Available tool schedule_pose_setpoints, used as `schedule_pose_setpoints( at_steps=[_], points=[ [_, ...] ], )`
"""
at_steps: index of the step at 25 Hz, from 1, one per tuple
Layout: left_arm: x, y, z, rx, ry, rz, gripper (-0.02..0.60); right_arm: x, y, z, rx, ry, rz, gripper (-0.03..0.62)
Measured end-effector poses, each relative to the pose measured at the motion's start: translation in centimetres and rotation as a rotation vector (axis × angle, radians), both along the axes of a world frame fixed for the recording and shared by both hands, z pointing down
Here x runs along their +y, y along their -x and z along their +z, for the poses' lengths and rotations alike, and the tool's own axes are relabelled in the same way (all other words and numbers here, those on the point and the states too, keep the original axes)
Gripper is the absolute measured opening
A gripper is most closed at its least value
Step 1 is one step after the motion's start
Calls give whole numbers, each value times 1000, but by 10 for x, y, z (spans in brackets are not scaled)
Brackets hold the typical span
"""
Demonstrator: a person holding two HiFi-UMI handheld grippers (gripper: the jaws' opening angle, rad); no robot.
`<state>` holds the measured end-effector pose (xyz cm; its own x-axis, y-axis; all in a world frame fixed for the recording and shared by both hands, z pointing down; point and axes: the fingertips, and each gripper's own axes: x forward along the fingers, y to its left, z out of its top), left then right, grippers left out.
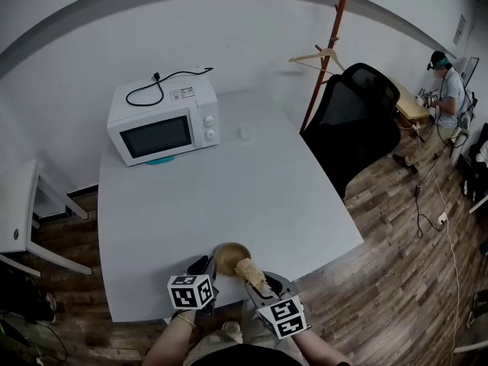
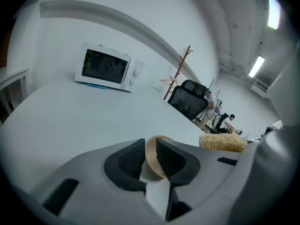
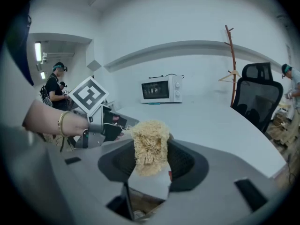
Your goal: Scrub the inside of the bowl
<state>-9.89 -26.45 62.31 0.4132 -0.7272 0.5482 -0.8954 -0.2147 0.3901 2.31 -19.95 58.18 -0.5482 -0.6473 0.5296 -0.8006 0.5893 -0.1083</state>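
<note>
A tan wooden bowl [image 1: 229,255] sits near the front edge of the white table [image 1: 229,189]. My left gripper [image 1: 207,267] is shut on the bowl's left rim; in the left gripper view the rim [image 2: 151,150] stands pinched between the two dark pads [image 2: 131,157]. My right gripper [image 1: 265,284] is shut on a straw-coloured loofah scrubber [image 1: 250,271], which hangs over the bowl's right edge. In the right gripper view the scrubber [image 3: 150,142] sticks up between the jaws and hides the bowl. The scrubber [image 2: 222,143] also shows at the right of the left gripper view.
A white microwave [image 1: 164,124] with a black cord on top stands at the table's back left. A black office chair [image 1: 354,120] and a wooden coat rack [image 1: 329,48] are to the right. A person [image 1: 448,90] works far right. A white side table [image 1: 19,212] is on the left.
</note>
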Motion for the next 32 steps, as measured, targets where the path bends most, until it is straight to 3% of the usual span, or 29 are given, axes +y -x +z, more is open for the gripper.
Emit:
schedule_pose_setpoints(
  at_steps=[6,13,21,32],
  points=[
    [34,13,-31,34,-55,-8,43,24,8,-21,-83,-32,77,184],
    [82,7,-55,70,-87,9,18,62,9,-44,-143,-86,92,184],
    [142,-11,-80,97,-136,-16,18,111,-20,-52,-148,-94,73,184],
    [258,-46,-81,101,-113,-45,18,209,-58,-70,-166,-106,16,184]
  ],
)
